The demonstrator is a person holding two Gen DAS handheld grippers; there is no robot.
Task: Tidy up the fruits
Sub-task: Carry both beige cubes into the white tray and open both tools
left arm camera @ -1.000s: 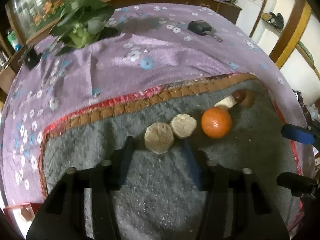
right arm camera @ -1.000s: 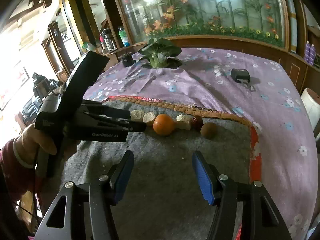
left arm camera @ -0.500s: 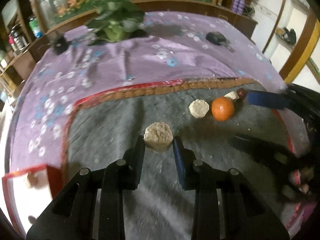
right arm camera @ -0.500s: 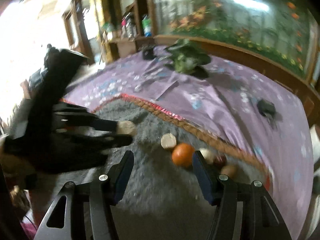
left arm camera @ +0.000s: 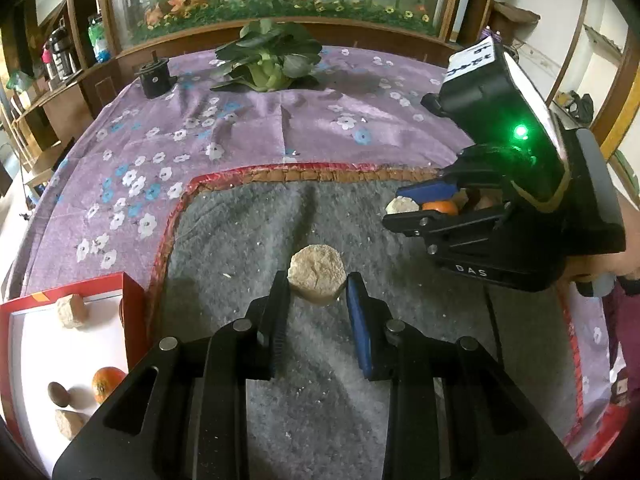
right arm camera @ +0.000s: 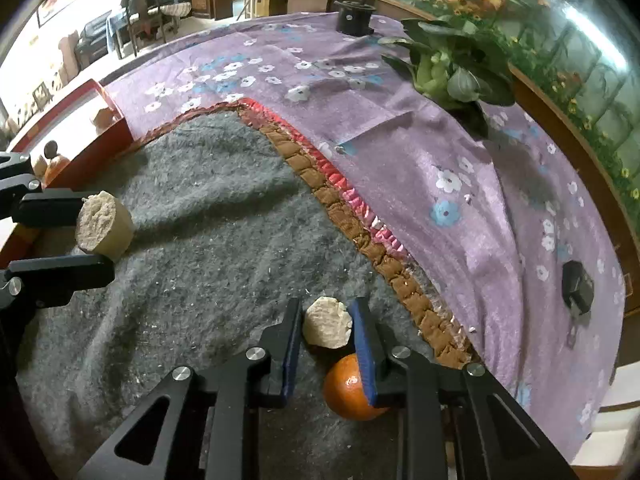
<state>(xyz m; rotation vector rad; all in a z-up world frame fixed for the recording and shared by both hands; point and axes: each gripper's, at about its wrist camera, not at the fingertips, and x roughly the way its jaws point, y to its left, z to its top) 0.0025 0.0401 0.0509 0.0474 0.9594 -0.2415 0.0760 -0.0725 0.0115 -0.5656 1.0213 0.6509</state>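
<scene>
Both grippers' fingers [left arm camera: 280, 304] are clamped, each on a beige fruit chunk [left arm camera: 316, 279].

On the black plastic body of the right gripper [left arm camera: 430, 203], seen from the left wrist camera, the pale raised letters "DAS" stand on its lower front face, just under the arm that carries the fingers. On top of the same gripper sits a black box-shaped housing [left arm camera: 486, 92] with a glowing green light, and on its upper end is a white paper label [left arm camera: 474, 62] with dark handwritten marks; these are too small and skewed to read. No other writing, brand or number can be made out in either view, neither on the red-edged white cardboard box [left arm camera: 130, 300] nor on the purple flowered tablecloth [left arm camera: 240, 128].
</scene>
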